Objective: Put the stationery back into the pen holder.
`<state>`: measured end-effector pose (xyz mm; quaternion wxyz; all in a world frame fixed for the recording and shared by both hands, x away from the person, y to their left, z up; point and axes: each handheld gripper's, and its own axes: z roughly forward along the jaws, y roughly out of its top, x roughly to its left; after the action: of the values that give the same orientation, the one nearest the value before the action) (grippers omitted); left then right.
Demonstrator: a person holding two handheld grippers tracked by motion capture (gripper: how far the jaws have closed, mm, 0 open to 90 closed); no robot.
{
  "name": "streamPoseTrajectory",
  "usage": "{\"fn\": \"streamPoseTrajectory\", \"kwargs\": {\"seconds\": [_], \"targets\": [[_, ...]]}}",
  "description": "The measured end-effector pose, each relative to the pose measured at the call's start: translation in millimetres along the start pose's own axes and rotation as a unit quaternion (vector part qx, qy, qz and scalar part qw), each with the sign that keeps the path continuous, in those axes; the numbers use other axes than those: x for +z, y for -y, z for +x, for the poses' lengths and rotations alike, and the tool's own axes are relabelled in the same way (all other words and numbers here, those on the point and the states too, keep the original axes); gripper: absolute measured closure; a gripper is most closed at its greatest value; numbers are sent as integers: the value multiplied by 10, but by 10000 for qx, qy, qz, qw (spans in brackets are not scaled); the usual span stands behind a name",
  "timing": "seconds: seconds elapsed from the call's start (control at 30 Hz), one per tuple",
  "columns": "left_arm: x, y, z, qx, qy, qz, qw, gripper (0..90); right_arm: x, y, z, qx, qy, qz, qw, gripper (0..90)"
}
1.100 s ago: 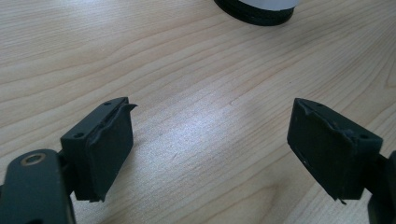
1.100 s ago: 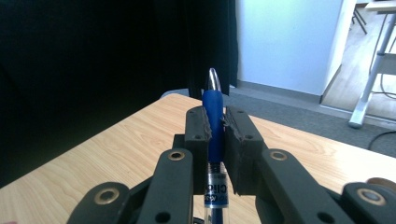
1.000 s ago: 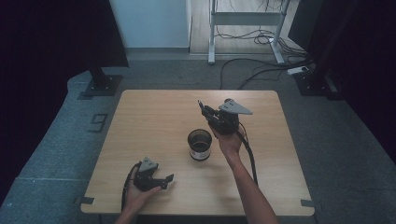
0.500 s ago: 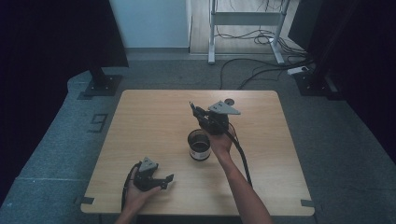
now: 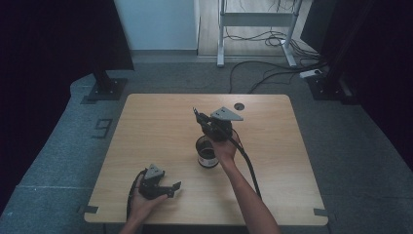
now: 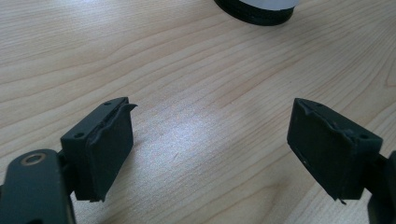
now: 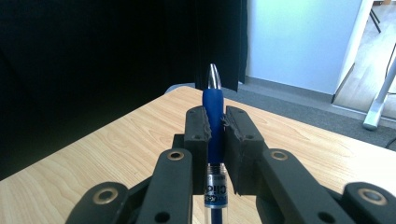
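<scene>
**Pen in my right claw, holder below**

Right gripper view shows my right gripper [image 7: 215,122] pressed together on a blue ballpoint pen [image 7: 213,100], the pads pinching its blue rubber grip section. The metal tip sticks out past my jaws, pointing away from my hand, and the clear barrel with its printed label runs back between the linkages. The pen's long axis lies along the jaws, so it points wherever I aim the claw.

In the high view the right gripper [image 5: 207,123] hangs above the wooden table [image 5: 146,126], just behind the round dark-rimmed cup [image 5: 207,154], which I take for a pen holder. There the pen [image 5: 195,114] sticks out up and to the left, tilted, not yet upright over the cup.

I judge the pen light and stiff. The rubber sleeve grips well; the smooth clear barrel would slip, so the sleeve is the place to hold. Held end-on like this, it could swivel between the pads if the tip knocks the cup's rim.

My left gripper [image 5: 168,189] rests near the table's front edge with jaws spread wide and holding nothing; the left gripper view shows the cup's base [image 6: 256,10] beyond them.
</scene>
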<state>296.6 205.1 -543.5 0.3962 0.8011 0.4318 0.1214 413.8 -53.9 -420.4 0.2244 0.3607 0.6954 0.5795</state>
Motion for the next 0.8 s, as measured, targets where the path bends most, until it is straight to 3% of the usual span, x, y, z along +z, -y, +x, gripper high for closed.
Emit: {"fn": "streamPoseTrajectory", "kwargs": {"seconds": [0.8], "targets": [[10,3,-17,3,-1,25,10000,146,18,373,-154,48,221,203,9995,773]]}}
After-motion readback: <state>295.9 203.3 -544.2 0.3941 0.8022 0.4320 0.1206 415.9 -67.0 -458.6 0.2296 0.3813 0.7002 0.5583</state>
